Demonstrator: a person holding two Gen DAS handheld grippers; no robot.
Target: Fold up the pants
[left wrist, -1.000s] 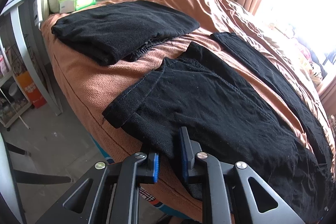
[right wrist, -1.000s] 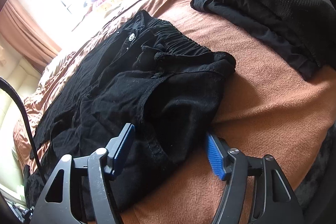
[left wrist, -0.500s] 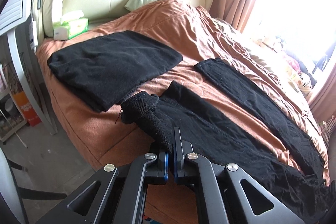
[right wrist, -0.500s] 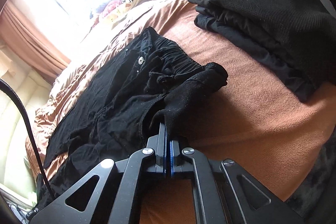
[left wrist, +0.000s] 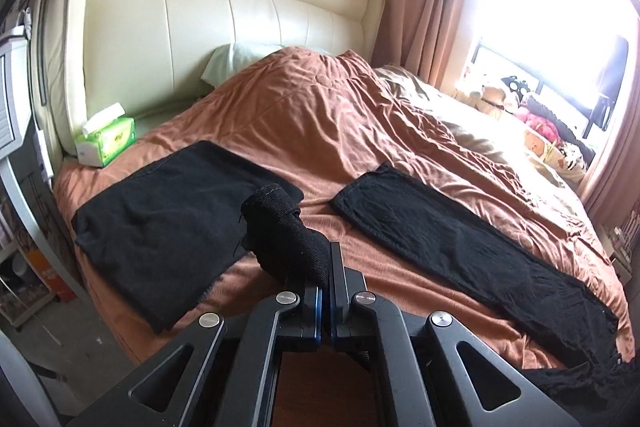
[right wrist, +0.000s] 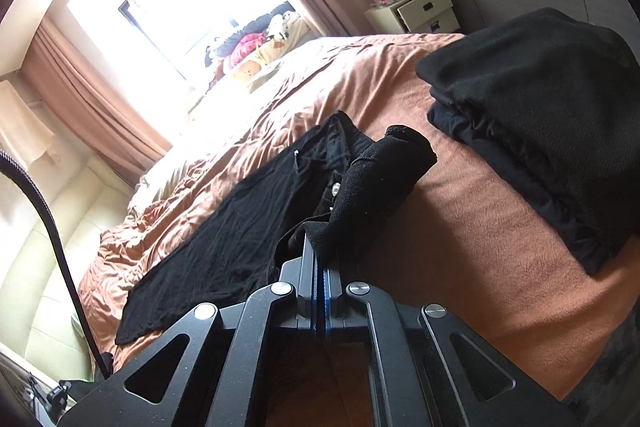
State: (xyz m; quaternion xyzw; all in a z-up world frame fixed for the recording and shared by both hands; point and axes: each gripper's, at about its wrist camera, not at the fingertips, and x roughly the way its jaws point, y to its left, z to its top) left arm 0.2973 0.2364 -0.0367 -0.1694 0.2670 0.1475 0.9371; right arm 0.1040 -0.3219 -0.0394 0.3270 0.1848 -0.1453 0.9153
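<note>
Black pants [left wrist: 460, 251] lie on a brown bedspread [left wrist: 328, 115]. One leg stretches flat across the bed to the right. My left gripper [left wrist: 326, 259] is shut on the hem end of the other leg [left wrist: 280, 231] and holds it bunched above the bed. In the right wrist view the pants [right wrist: 240, 239] lie lengthwise with the waist button showing. My right gripper [right wrist: 318, 255] is shut on the waistband corner [right wrist: 380, 171], lifted off the bed.
A folded black garment [left wrist: 168, 227] lies left of the pants near the bed's edge. A stack of folded black clothes [right wrist: 540, 107] sits right of the waist. A green tissue pack [left wrist: 106, 141] lies by the cream headboard [left wrist: 224, 35]. A nightstand [right wrist: 416, 9] stands beyond the bed.
Both grippers closed on the pants, left on a leg hem and right on the waistband, then lifted the cloth up off the bed. Both views have tilted upward.
</note>
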